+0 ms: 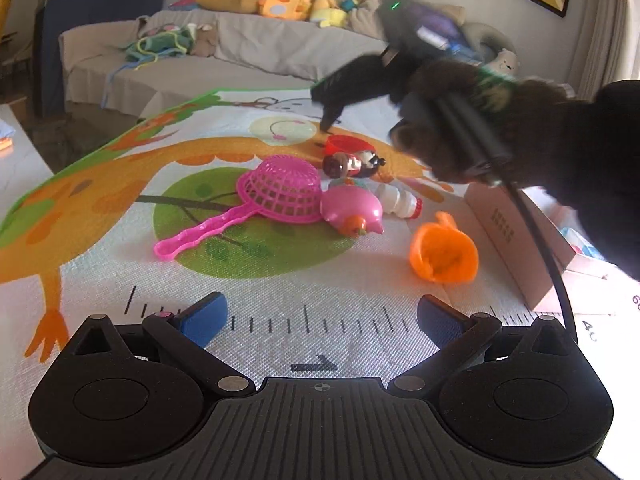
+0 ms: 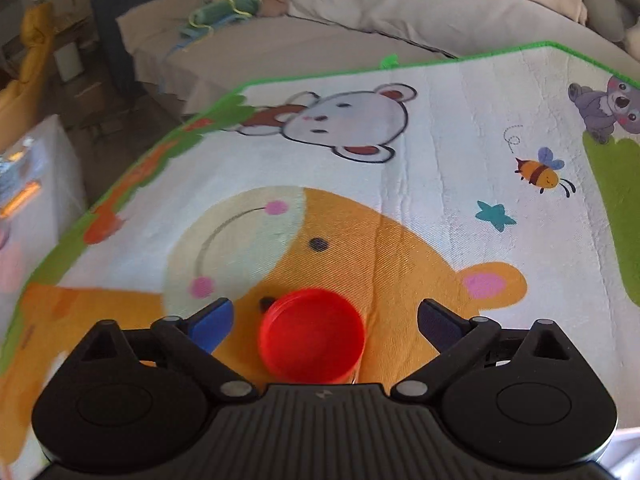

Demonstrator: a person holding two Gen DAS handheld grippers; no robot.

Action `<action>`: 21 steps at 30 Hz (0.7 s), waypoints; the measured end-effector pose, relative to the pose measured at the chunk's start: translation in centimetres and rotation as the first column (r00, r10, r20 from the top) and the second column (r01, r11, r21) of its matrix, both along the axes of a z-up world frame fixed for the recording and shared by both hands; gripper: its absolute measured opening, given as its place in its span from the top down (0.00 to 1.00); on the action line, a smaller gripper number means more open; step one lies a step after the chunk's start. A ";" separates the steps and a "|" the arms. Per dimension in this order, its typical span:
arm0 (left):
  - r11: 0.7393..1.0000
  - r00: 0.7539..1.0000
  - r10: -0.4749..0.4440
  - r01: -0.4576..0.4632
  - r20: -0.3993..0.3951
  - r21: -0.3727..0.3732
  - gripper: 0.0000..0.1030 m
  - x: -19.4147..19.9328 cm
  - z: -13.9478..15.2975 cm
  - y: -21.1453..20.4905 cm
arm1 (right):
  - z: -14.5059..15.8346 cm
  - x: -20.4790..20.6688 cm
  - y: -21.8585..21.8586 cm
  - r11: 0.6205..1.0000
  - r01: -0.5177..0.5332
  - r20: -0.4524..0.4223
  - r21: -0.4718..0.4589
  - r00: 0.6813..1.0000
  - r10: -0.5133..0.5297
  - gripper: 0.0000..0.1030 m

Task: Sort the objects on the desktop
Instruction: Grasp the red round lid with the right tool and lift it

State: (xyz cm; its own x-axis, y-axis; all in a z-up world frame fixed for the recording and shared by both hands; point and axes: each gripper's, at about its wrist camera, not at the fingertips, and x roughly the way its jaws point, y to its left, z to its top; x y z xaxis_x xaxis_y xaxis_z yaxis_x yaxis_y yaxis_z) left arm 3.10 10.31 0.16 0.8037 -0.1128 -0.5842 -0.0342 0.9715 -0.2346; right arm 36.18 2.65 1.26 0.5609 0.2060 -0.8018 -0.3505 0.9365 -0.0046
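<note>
A: Right hand-held gripper [image 2: 325,322] is standing with its jaws wide apart over the red cup [image 2: 311,335]; the pads are not touching it, and the cup is sitting between them on the cartoon mat [image 2: 440,128].

B: And the left hand-held gripper [image 1: 322,318]?

A: It is also gaping, nothing between its pads, and hovering near the mat's printed ruler marks.

B: The other toys?

A: The pink strainer [image 1: 276,196] is lying touching the pink pig toy [image 1: 352,210]. A small figurine [image 1: 354,163] is lying just beside the cup (partly blurred). The white bottle [image 1: 398,200] is lying behind the pig, the orange cup [image 1: 444,254] is tipped on its side near a pink box [image 1: 516,236].
</note>
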 end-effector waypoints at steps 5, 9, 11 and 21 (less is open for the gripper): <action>1.000 1.000 0.000 0.000 0.002 -0.005 0.00 -0.1 0.0 0.0 | -1.7 -0.6 -0.2 0.998 -0.057 -0.088 0.011 0.994 0.057 0.38; 1.000 1.000 0.001 0.000 0.001 -0.003 0.00 0.0 0.0 0.0 | -1.2 -5.7 -1.2 0.984 -0.178 -0.124 -0.034 0.977 0.172 0.38; 1.000 1.000 0.002 -0.002 -0.001 0.004 0.00 0.0 0.1 -0.1 | -0.8 -8.3 -2.2 0.975 -0.219 -0.161 -0.022 0.964 0.213 0.39; 0.998 1.000 -0.007 0.008 -0.023 0.068 0.00 -0.4 0.4 -1.3 | 9.3 -20.8 -12.2 0.958 -0.238 0.051 0.161 0.971 0.233 0.38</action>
State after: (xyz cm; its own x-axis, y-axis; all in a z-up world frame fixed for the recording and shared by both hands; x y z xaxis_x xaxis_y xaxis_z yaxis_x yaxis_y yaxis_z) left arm 2.66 9.04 0.52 0.7896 -0.0782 -0.6086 -0.0313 0.9854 -0.1673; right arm 15.34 -9.58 10.61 0.5045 0.4630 -0.7287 -0.5636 0.8160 0.1283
